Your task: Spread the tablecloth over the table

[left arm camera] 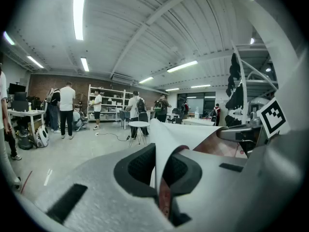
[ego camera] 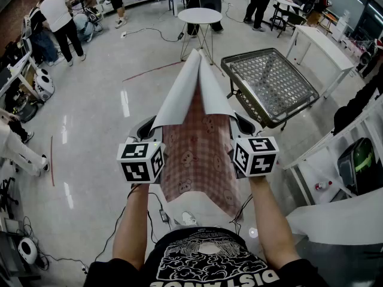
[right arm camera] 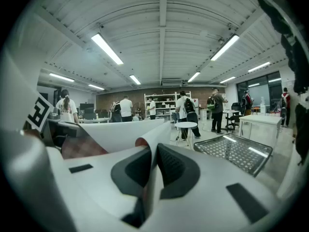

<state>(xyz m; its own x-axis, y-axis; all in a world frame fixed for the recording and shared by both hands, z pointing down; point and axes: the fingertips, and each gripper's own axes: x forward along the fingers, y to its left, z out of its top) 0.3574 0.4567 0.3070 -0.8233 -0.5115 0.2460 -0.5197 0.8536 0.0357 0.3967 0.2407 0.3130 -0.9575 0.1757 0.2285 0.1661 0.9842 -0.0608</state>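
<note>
The tablecloth (ego camera: 197,142) is red-checked with small bear prints and has a white underside. It hangs in the air between my two grippers, and its far edges fold up to a white peak ahead of me. My left gripper (ego camera: 146,128) is shut on the cloth's left edge, and the white fabric (left arm camera: 166,139) runs up from between its pads. My right gripper (ego camera: 243,124) is shut on the right edge, with the cloth (right arm camera: 120,135) pinched between its pads. The metal mesh-top table (ego camera: 272,85) stands ahead to the right, bare, and shows in the right gripper view (right arm camera: 236,151).
A small round white table (ego camera: 200,15) stands straight ahead, past the cloth's peak. A long white table (ego camera: 320,43) lies at the far right. Several people stand at benches and shelves at the back and left. Cables trail on the floor near my feet (ego camera: 161,211).
</note>
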